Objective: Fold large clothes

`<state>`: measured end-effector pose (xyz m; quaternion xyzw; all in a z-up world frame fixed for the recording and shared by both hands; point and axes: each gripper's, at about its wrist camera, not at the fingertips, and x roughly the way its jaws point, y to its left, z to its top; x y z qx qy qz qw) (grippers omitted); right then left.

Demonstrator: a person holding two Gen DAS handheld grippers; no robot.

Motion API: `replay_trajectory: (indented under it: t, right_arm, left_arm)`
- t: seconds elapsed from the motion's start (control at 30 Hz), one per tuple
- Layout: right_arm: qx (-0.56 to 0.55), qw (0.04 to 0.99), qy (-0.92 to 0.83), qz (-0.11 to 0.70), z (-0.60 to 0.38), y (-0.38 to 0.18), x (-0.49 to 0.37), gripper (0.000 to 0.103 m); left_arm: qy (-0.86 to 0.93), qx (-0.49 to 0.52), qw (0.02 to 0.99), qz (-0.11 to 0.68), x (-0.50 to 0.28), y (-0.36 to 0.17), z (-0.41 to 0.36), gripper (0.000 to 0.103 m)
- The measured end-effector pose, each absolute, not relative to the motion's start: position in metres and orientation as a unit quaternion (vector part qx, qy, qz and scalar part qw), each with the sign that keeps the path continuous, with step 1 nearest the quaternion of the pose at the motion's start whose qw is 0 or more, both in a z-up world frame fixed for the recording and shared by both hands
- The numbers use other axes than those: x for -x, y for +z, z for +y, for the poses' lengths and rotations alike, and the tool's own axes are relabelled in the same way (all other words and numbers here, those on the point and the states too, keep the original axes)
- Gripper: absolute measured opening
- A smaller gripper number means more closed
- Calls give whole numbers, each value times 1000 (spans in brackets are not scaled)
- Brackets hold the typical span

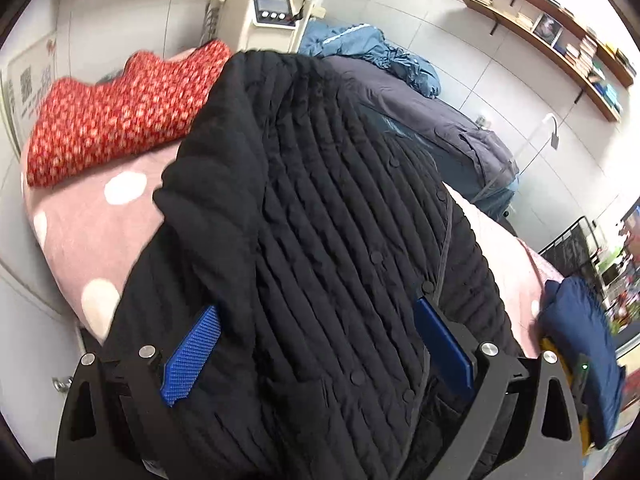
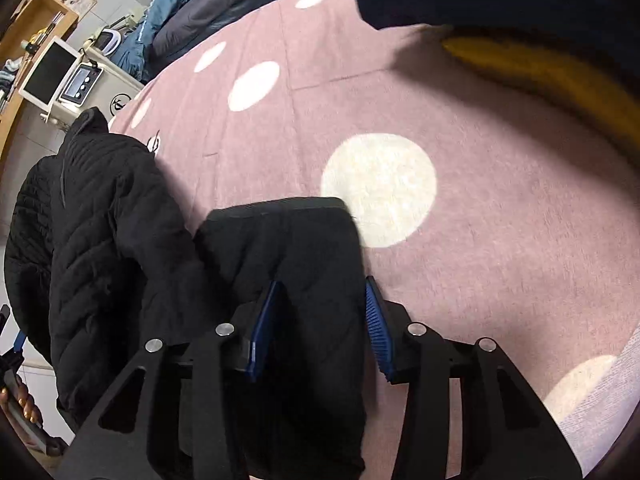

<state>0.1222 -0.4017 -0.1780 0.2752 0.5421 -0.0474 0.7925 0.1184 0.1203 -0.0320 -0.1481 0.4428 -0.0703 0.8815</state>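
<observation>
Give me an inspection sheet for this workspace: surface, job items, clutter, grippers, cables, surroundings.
Surface: pink blanket with white dots.
Job's things: black quilted jacket spread out; its sleeve lies between the right jaws.
Clutter: red floral garment, blue jacket, grey jacket.
Grippers: left gripper wide open over the jacket; right gripper shut on the sleeve.
Cables: nothing seen.
Surroundings: white machine with screen, wall shelves.

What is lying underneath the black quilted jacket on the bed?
The black quilted jacket lies on a pink blanket with white dots, which shows all round it. Behind it sit a red patterned garment and grey and blue jackets. Anything directly under the jacket is covered.
</observation>
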Motion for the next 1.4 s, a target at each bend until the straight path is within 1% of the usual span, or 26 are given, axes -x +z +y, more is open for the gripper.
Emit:
replay_trajectory:
  t: [0.03, 0.07, 0.13, 0.2, 0.27, 0.4, 0.47, 0.6, 0.67, 0.77, 0.87, 0.9, 0.97, 1.03, 1.1, 1.13, 1.17, 1.27, 1.33, 1.37, 1.4]
  right_arm:
    - [-276, 794, -37, 540, -398, -174, -125, 13]
    - [-272, 799, -30, 535, -395, -169, -126, 8]
    - [-271, 822, 1, 501, -398, -142, -127, 5]
    - [-266, 848, 5, 458, -406, -107, -125, 4]
    - [-231, 887, -14, 400, -414, -53, -125, 3]
    - [-183, 948, -67, 252, -459, 82, -110, 3]
    - [-170, 959, -95, 206, -484, 130, -99, 3]
    - [-143, 967, -147, 151, -532, 186, -70, 2]
    - [-131, 966, -180, 131, -548, 199, -51, 2]
    - [-156, 958, -216, 110, -575, 203, -17, 2]
    - [-227, 938, -241, 100, -620, 179, 7, 2]
    - [-262, 927, -241, 113, -636, 161, 11, 2]
    - [-312, 901, -241, 183, -654, 121, 11, 4]
    - [-333, 890, -241, 196, -651, 94, 24, 7]
    - [-339, 883, -253, 205, -640, 76, 42, 26]
    - [-340, 880, -263, 204, -636, 73, 50, 58]
    - [-339, 877, -276, 198, -630, 67, 62, 81]
    - [-302, 876, -315, 207, -596, 68, 81, 82]
    - [-230, 891, -343, 186, -568, 80, 94, 82]
    - [-195, 901, -346, 174, -553, 89, 92, 82]
    - [-171, 911, -336, 167, -541, 96, 86, 82]
  left_arm:
    - [-69, 148, 881, 445, -118, -34, 122, 94]
    - [-67, 143, 881, 447, -116, -34, 122, 94]
    - [-63, 134, 883, 446, -114, -33, 121, 94]
    - [-59, 125, 885, 444, -114, -32, 119, 94]
    - [-62, 121, 886, 442, -113, -28, 116, 94]
    - [-70, 133, 888, 435, -111, -22, 108, 94]
    - [-72, 139, 886, 436, -111, -22, 105, 94]
    - [-77, 147, 886, 433, -109, -24, 102, 94]
    - [-79, 147, 886, 432, -108, -23, 100, 94]
    - [-88, 148, 889, 425, -109, -18, 100, 94]
    - [-88, 142, 891, 423, -113, -18, 100, 94]
    - [-85, 141, 888, 429, -116, -20, 100, 94]
    - [-82, 149, 883, 437, -120, -26, 103, 94]
    - [-79, 150, 882, 439, -121, -27, 106, 94]
    - [-63, 136, 885, 441, -125, -26, 110, 94]
    - [-57, 132, 886, 441, -126, -25, 112, 94]
    - [-49, 130, 888, 439, -128, -21, 116, 94]
    - [-33, 130, 905, 404, -132, 5, 124, 94]
    - [-42, 122, 915, 383, -139, 24, 118, 94]
    - [-60, 108, 918, 377, -147, 34, 108, 96]
    - [-76, 94, 918, 377, -155, 39, 99, 97]
